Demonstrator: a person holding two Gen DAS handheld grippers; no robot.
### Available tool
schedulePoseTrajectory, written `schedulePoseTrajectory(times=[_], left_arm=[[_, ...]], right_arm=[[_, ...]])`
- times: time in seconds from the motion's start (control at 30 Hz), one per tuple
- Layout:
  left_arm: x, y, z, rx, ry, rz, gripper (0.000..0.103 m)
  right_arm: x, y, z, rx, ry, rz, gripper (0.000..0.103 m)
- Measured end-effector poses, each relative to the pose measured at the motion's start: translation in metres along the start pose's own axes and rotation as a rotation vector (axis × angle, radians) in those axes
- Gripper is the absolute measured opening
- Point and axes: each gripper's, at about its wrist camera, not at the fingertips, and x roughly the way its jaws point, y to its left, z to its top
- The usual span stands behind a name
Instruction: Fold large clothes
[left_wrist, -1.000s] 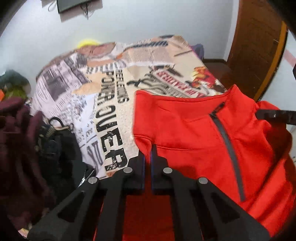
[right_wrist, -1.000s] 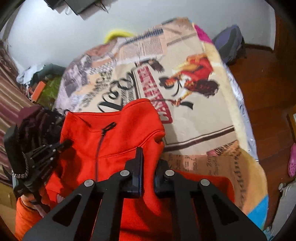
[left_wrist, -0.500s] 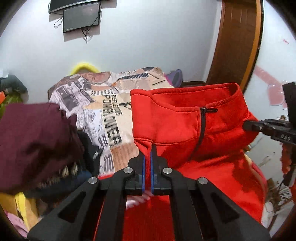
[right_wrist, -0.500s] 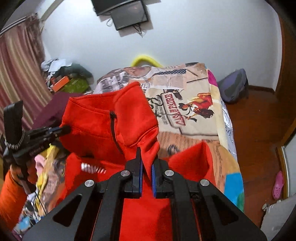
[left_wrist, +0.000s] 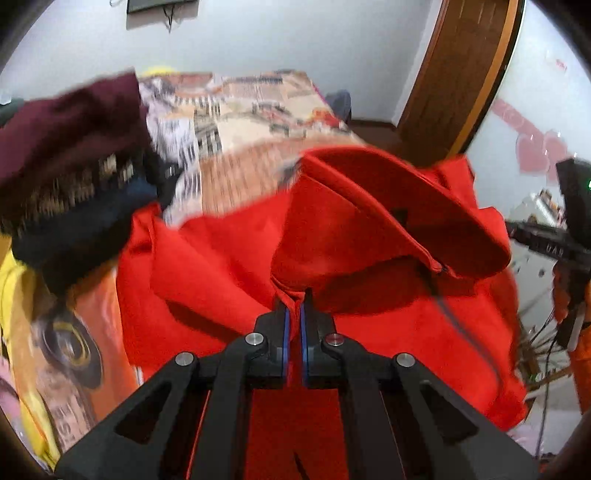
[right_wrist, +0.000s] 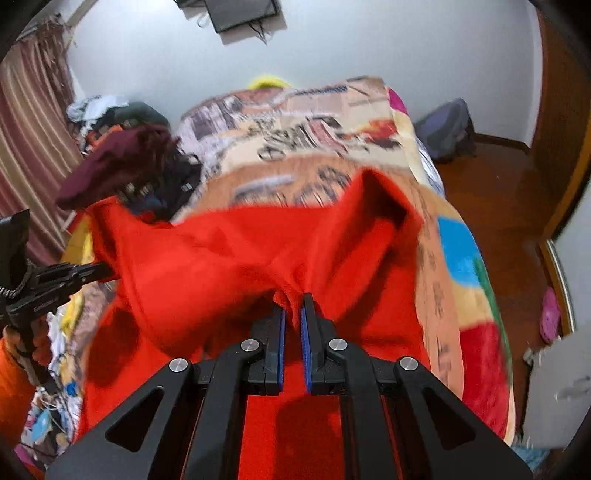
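a: left wrist view – biggest thing's the bed (left_wrist: 236, 122) w/ the printed blanket, blurry. where's the garment?

b: red zip pullover (left_wrist: 369, 229) is up off the blanket, slung between the two tools, collar end flopped over, lower part draping toward the cameras. prob lifted like that so it hangs flat & can be laid back down straight for a fold.

a: and that dark heap?

b: maroon + dark clothes pile (left_wrist: 66, 155) at the bed's left side, beside the pullover; can't tell if they touch.

a: tools?

b: left tool (left_wrist: 294, 306) pressed together, pinching a bunch of red fabric. right tool (right_wrist: 292, 314) same, clamped on a fold of the pullover (right_wrist: 229, 251). each grips one side, near the shoulders i'd guess, so the width stays spread.

a: risk?

b: thick fleece, thin pinch – could slip if it's swung hard.
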Motion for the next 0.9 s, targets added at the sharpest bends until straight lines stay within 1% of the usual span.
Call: schedulePoseTrajectory(times=[0.13,0.2,0.23,0.3,0.37,0.4,0.43,0.5,0.53,0.57,0.63,0.67,0.7,0.73,0.8,0.9], left_arm=[[0.01,-0.009,-0.034,0.036,0.053,0.066,0.003],[0.012,-0.009,-0.045,0.032,0.073,0.081,0.004],[0.012,-0.007,-0.049,0.029,0.08,0.096,0.006],[0.007,-0.003,-0.056,0.019,0.079,0.128,0.013],[0.0,0.003,-0.058,0.004,0.067,0.154,0.025],[-0.005,0.007,-0.06,-0.004,0.059,0.169,0.037],[-0.011,0.012,-0.058,-0.017,0.039,0.192,0.046],[-0.021,0.023,-0.053,-0.04,0.007,0.22,0.051],[-0.025,0.029,-0.05,-0.05,-0.003,0.232,0.052],[-0.028,0.036,-0.045,-0.061,-0.017,0.247,0.053],[-0.032,0.048,-0.033,-0.08,-0.041,0.27,0.058],[-0.032,0.054,-0.026,-0.089,-0.052,0.285,0.059],[-0.031,0.06,-0.018,-0.098,-0.061,0.298,0.06],[-0.03,0.063,-0.011,-0.104,-0.067,0.302,0.062],[-0.026,0.074,0.003,-0.127,-0.079,0.306,0.068],[-0.01,0.091,0.021,-0.18,-0.079,0.308,0.074]], right_arm=[[0.003,-0.012,-0.02,0.037,0.034,-0.052,0.007],[-0.002,-0.016,-0.028,0.062,0.039,-0.068,0.007],[-0.004,-0.021,-0.029,0.076,0.041,-0.08,0.007],[-0.01,-0.025,-0.032,0.092,0.034,-0.092,0.007],[-0.017,-0.028,-0.03,0.093,0.022,-0.114,0.007],[-0.02,-0.028,-0.029,0.089,0.015,-0.123,0.007],[-0.025,-0.028,-0.024,0.084,0.005,-0.131,0.007],[-0.031,-0.026,-0.017,0.078,-0.015,-0.136,0.007],[-0.034,-0.025,-0.011,0.079,-0.031,-0.133,0.007],[-0.037,-0.024,-0.009,0.081,-0.044,-0.13,0.009],[-0.04,-0.022,0.003,0.084,-0.07,-0.132,0.024],[-0.039,-0.02,0.008,0.082,-0.081,-0.139,0.042],[-0.038,-0.017,0.014,0.079,-0.097,-0.148,0.058],[-0.037,-0.013,0.021,0.071,-0.123,-0.161,0.062],[-0.03,-0.007,0.032,0.055,-0.136,-0.178,0.069],[-0.01,-0.003,0.049,0.044,-0.116,-0.204,0.07]])
